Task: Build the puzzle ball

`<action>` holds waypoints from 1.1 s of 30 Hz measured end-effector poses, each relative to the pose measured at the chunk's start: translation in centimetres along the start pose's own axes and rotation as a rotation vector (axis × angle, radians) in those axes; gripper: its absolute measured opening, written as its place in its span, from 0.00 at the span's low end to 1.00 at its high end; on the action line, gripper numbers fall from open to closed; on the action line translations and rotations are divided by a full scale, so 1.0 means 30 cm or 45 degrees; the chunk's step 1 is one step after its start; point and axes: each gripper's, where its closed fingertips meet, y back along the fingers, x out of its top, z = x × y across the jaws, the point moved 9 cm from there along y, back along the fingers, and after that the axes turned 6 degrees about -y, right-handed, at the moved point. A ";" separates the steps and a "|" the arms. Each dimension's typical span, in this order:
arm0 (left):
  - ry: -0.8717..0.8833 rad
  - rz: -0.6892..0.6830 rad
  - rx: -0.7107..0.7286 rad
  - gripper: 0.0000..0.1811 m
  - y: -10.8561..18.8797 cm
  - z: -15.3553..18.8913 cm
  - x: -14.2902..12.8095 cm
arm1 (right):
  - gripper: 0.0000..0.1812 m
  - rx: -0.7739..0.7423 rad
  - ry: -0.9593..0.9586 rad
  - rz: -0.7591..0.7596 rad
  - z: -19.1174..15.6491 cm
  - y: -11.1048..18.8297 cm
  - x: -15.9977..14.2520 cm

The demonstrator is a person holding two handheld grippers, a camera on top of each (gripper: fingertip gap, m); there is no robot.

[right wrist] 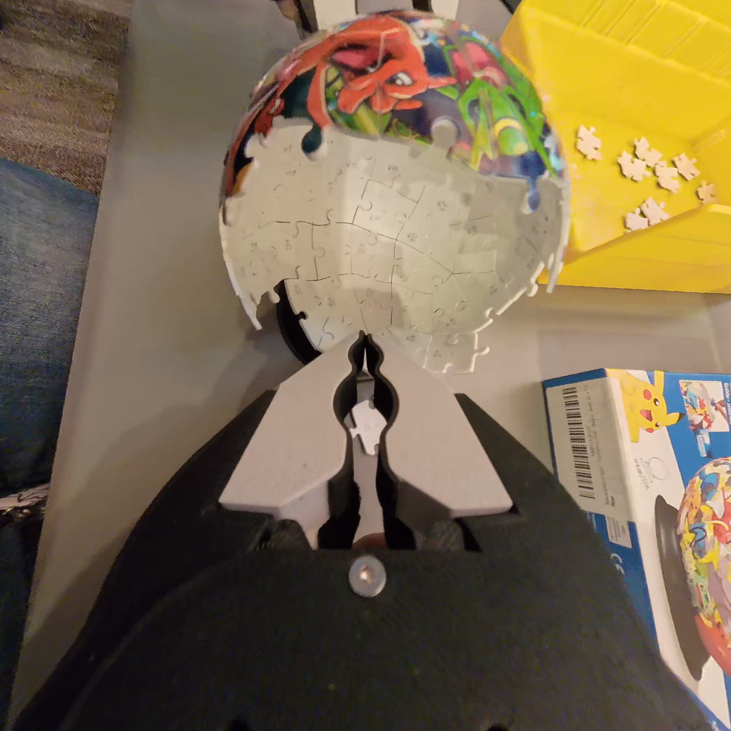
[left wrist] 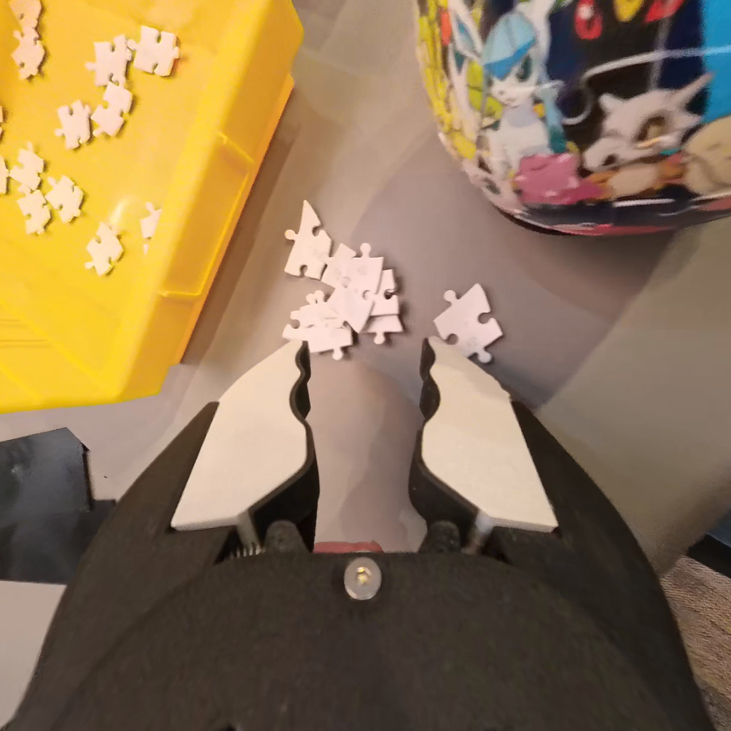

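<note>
The puzzle ball (right wrist: 395, 245) stands on a black stand (right wrist: 286, 328), its open side facing the right wrist view. The white inner sides of its pieces show below a colourful upper shell. My right gripper (right wrist: 364, 343) is shut, its tips against the ball's lower rim. I cannot tell whether they pinch it. A white piece (right wrist: 366, 431) shows through the gap between the fingers. My left gripper (left wrist: 364, 347) is open and empty, just short of a pile of white pieces (left wrist: 344, 300) and a single piece (left wrist: 468, 322). The ball (left wrist: 593, 118) is at the upper right.
A yellow bin (left wrist: 190, 166) with several loose white pieces stands left of the pile, and it also shows in the right wrist view (right wrist: 633, 99). The puzzle's blue box (right wrist: 641, 474) lies at the right. The grey table's edge and a blue cloth (right wrist: 39, 277) are on the left. There is about 15 centimetres between the tips of the two grippers.
</note>
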 end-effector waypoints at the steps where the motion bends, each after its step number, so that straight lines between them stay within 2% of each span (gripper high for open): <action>1: -0.016 -0.002 0.011 0.29 -0.007 -0.012 0.000 | 0.00 0.005 -0.014 0.018 0.002 0.009 0.001; 6: -0.024 0.009 -0.042 0.22 -0.058 -0.050 0.003 | 0.00 0.006 -0.083 0.093 0.012 0.046 0.004; 12: -0.044 0.016 -0.149 0.12 -0.098 -0.040 0.014 | 0.00 0.010 -0.110 0.130 0.022 0.054 0.006; 20: -0.051 -0.008 -0.138 0.11 -0.057 -0.028 -0.002 | 0.00 0.006 -0.131 0.152 0.041 0.061 -0.003; 23: -0.041 -0.098 -0.199 0.12 -0.039 -0.020 -0.032 | 0.00 0.003 -0.133 0.154 0.047 0.066 -0.006; 24: -0.033 -0.092 -0.193 0.16 -0.034 -0.025 -0.035 | 0.00 0.002 -0.133 0.158 0.049 0.069 -0.005; 28: 0.083 0.035 -0.125 0.26 -0.024 -0.085 0.017 | 0.00 0.004 -0.141 0.186 0.056 0.087 0.000; 30: 0.128 0.068 -0.120 0.27 -0.050 -0.113 0.056 | 0.00 0.001 -0.143 0.198 0.060 0.097 0.001; 33: 0.131 0.017 -0.125 0.26 -0.122 -0.140 0.087 | 0.00 -0.007 -0.149 0.219 0.067 0.113 0.003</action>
